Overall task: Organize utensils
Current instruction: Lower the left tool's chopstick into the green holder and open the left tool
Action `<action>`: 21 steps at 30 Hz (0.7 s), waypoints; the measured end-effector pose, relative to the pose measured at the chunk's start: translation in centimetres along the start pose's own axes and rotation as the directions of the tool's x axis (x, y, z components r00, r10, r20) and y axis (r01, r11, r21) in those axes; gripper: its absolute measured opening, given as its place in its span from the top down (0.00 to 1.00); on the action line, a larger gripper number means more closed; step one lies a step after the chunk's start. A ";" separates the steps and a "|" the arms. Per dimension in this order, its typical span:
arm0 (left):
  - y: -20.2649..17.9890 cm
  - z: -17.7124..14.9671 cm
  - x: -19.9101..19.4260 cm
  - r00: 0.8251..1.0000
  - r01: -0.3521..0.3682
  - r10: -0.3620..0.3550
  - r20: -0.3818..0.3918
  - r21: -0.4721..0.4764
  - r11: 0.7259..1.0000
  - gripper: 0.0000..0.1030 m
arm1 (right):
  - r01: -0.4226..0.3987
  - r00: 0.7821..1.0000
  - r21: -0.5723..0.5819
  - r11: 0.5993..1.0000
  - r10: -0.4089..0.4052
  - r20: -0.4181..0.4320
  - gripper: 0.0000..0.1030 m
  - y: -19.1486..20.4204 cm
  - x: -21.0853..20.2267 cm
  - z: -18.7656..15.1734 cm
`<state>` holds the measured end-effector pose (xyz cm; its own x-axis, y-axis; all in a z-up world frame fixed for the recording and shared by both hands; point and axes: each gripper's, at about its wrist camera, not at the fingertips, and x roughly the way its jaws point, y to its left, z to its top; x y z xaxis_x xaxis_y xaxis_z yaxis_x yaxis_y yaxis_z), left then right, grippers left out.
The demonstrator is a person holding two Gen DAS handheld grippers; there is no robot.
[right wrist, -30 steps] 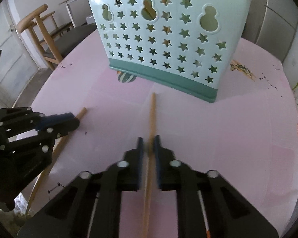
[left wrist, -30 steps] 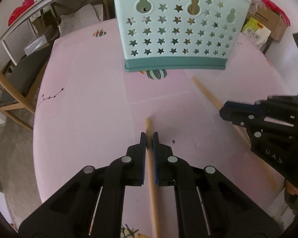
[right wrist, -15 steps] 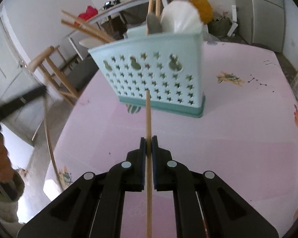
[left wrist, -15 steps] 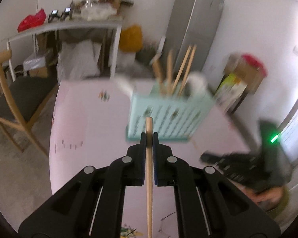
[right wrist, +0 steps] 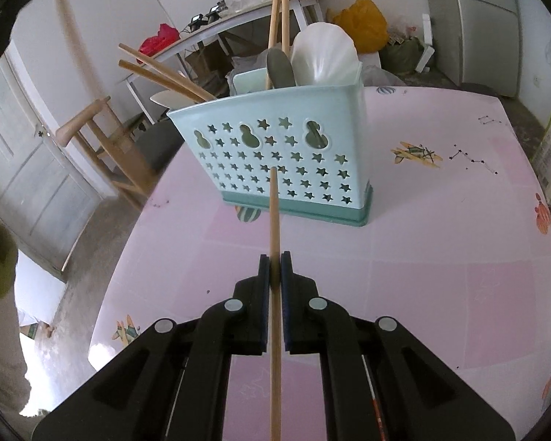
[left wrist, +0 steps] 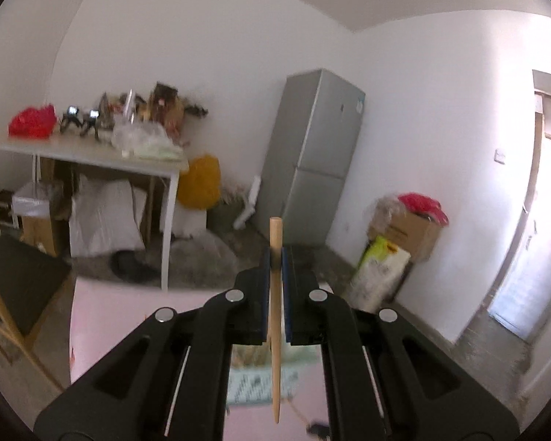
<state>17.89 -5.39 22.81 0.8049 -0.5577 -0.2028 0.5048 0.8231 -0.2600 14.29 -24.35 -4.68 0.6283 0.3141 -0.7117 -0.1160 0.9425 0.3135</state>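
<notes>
Both claws are clamped tight, each on one wooden chopstick: our right gripper (right wrist: 274, 270) pinches the right chopstick (right wrist: 274, 220) partway along its length, with the front end aimed at the holder and the back end running down between the black arms, while our left gripper (left wrist: 275, 262) pinches the left chopstick (left wrist: 275, 294) near its blunt end, with the tapered tip hanging down toward us. From the right wrist view, the pink table (right wrist: 440, 257) spreads out beneath the claw, and the utensil holder (right wrist: 275, 161) stands upright on it, just beyond the chopstick's front end. It is pale mint plastic with a darker green base band and a front wall punched with star and gourd-shaped holes. More chopsticks (right wrist: 279, 3) stand in it already, some upright and some leaning left, beside a white ladle (right wrist: 323, 55) and a grey spoon (right wrist: 279, 68). From the left wrist view, the holder shows only as a blur low between the arms, and a grey fridge (left wrist: 319, 154) and a cluttered side table (left wrist: 92, 150) lie well beyond. To do this step well, we judge that each chopstick should be carried above the rim, tipped to near upright over an open compartment, lowered among the others, and only then released, one hand at a time so the sticks do not cross.
</notes>
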 end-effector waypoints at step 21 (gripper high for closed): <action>-1.5 -4.4 10.5 0.965 -0.256 0.250 0.080 0.065 0.965 0.95 | 0.000 1.000 0.034 0.999 0.000 -0.019 0.94 -1.1 0.2 -0.7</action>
<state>24.22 -12.94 16.90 0.9281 -0.3233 -0.1849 0.3012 0.9436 -0.1377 13.97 -25.19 -5.64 0.6136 0.3164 -0.7235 -0.0898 0.9382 0.3342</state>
